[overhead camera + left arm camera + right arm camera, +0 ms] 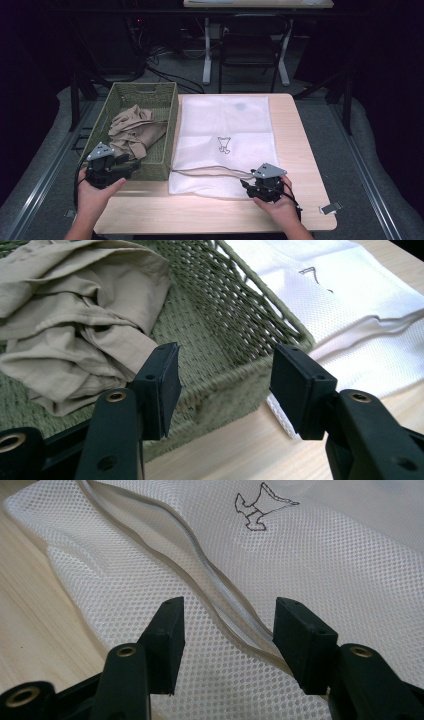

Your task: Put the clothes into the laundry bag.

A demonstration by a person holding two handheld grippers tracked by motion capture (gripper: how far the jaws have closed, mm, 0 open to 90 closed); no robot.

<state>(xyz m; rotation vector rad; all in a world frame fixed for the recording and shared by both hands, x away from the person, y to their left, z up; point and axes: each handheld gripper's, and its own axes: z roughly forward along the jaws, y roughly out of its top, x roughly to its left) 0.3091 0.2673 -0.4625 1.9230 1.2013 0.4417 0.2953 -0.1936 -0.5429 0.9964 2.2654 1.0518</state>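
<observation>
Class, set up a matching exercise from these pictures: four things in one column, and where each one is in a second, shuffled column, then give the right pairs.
Things:
1. beige cloth
2. white mesh bag
3. left gripper
4. right gripper

Places:
A. over the bag's near edge, by its zip
B. flat on the table, right of the basket
C. crumpled inside the green basket
D. at the basket's near wall

Pairs: 1-C, 2-B, 3-D, 4-A
</observation>
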